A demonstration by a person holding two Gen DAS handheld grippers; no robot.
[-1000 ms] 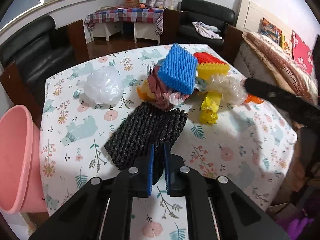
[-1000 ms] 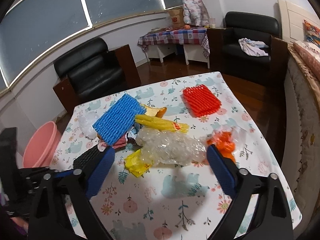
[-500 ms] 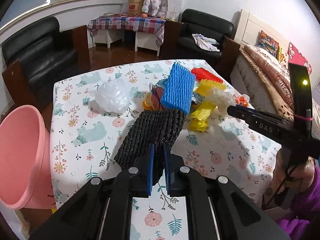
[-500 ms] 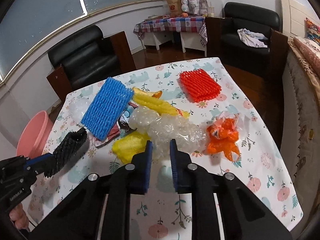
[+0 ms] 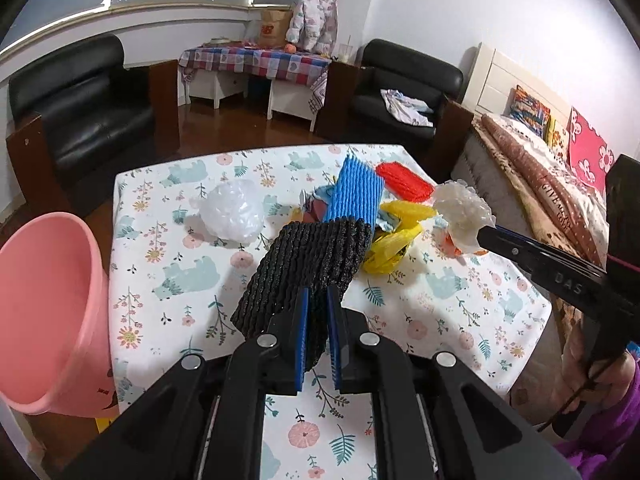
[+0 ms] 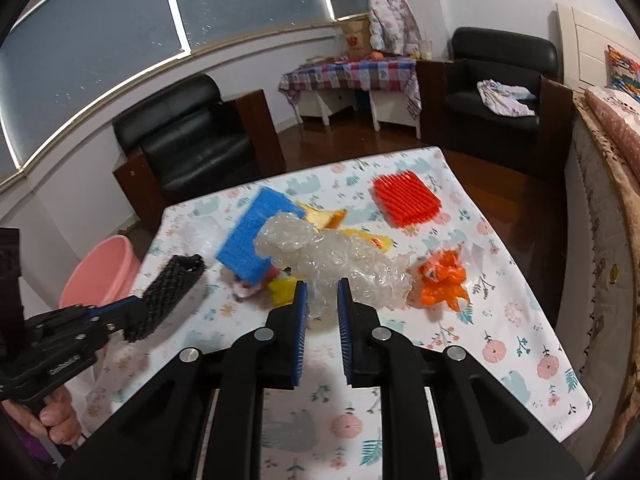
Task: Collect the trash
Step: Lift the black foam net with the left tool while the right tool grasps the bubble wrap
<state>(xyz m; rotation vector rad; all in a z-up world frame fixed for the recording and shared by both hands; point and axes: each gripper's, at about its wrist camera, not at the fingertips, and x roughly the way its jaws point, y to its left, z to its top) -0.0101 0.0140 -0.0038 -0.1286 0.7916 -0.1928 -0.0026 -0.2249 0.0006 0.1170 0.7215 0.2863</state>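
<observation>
Floral tablecloth (image 5: 192,280) is lying under scattered trash beside a pink bucket (image 5: 48,320). Left gripper (image 5: 316,320) is pinching a black foam net (image 5: 304,264) aloft, while the right gripper (image 6: 322,312) is clamping clear bubble wrap (image 6: 344,264) above the table.

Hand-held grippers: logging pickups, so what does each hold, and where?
Left: black foam net, near end. Right: bubble wrap, near edge.

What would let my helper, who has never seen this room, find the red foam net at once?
Start at the floral tablecloth and look to its far end, nearest the black armchair. The red foam net lies flat there, alone, apart from the central pile. Unlike the crumpled orange bag nearer the camera, it is a ribbed rectangle.
</observation>
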